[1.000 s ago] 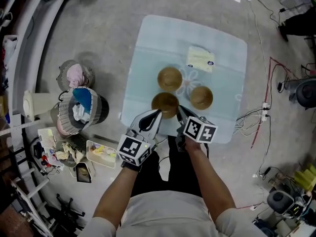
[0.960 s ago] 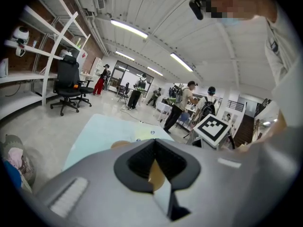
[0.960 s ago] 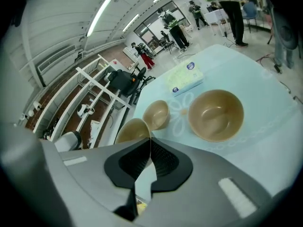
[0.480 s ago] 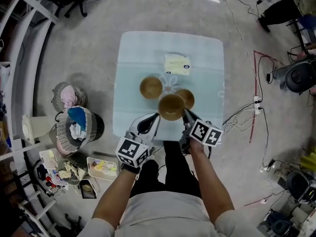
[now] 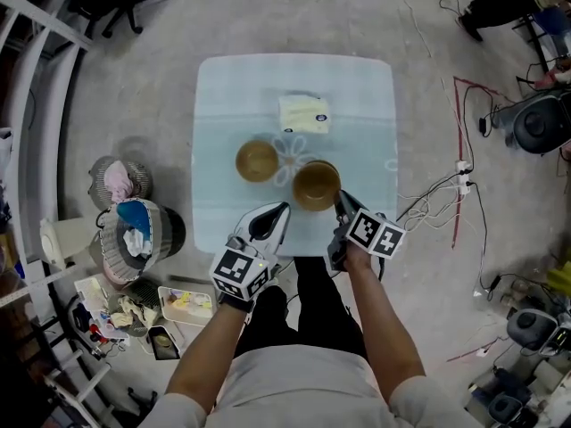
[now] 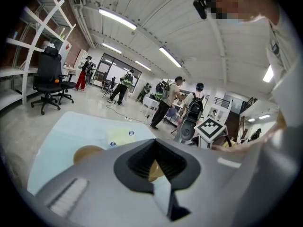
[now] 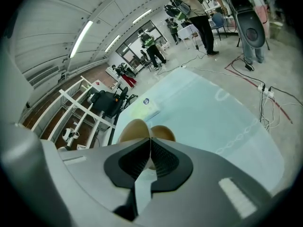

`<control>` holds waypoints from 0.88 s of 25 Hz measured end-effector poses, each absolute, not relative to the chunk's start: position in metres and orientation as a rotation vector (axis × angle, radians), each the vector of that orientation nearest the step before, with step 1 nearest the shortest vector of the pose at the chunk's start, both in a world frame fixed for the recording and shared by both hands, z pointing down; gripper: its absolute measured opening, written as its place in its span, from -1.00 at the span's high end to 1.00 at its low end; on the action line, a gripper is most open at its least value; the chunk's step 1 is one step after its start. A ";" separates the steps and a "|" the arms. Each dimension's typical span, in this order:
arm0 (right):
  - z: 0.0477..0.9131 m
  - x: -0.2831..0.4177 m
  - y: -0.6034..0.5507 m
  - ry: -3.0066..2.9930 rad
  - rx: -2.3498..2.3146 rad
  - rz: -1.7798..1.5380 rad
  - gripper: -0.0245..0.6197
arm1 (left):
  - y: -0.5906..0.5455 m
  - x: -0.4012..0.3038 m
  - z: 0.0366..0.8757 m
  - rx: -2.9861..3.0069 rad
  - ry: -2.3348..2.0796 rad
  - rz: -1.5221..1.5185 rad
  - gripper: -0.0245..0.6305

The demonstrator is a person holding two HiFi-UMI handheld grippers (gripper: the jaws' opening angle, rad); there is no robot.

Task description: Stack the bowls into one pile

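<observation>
Brown bowl (image 5: 316, 185) right of the table's (image 5: 232, 87) middle, toward the near edge: my right gripper (image 5: 338, 200) has its jaws pressed together on the bowl's near-right rim, pinching the thin wall. It looks to be nested on another bowl. The rims run so close that I can't be sure, but I judge this step to be the setting-down.

A second brown bowl (image 5: 257, 160) stands alone to the left, near the first but not touching it. A pale yellow packet (image 5: 303, 114) lies flat beyond both, toward the far edge.

My left gripper (image 6: 155, 143) hangs over the near edge, its jaw tips meeting with nothing between them.

Next, I think, the right jaws should spread and slide back off the rim without tipping the pile. Then one gripper has to take the lone bowl by its rim, lift it clear, carry it over the pile and lower it squarely inside. The walls are thin and smooth, so a shallow pinch could slip.
</observation>
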State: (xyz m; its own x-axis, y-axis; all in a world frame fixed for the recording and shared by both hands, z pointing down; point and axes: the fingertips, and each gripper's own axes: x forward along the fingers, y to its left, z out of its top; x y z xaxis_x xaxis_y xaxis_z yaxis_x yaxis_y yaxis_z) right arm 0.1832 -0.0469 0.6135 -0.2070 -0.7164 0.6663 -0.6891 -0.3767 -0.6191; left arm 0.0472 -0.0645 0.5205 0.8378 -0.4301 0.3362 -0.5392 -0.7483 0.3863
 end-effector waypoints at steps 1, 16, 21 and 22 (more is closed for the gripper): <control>0.616 0.185 -0.048 1.740 -1.963 -1.692 0.87 | -0.066 0.049 0.522 2.538 -0.714 0.315 0.91; 0.649 0.191 -0.061 1.926 -2.074 -1.722 0.84 | -0.083 0.059 0.545 2.488 -0.735 0.347 0.91; 0.647 0.201 -0.062 1.960 -2.168 -1.682 0.84 | -0.087 0.064 0.547 2.486 -0.727 0.346 0.91; 0.647 0.203 -0.063 1.960 -2.176 -1.679 0.84 | -0.088 0.065 0.547 2.487 -0.725 0.346 0.91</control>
State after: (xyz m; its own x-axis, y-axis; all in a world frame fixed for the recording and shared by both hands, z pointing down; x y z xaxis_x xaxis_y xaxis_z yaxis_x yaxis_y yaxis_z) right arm 0.2027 -0.0625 0.6465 -0.1531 -0.6230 0.7671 -0.8537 -0.3076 -0.4203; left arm 0.0653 -0.0878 0.5473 0.8240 -0.4249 0.3749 -0.5586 -0.7202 0.4114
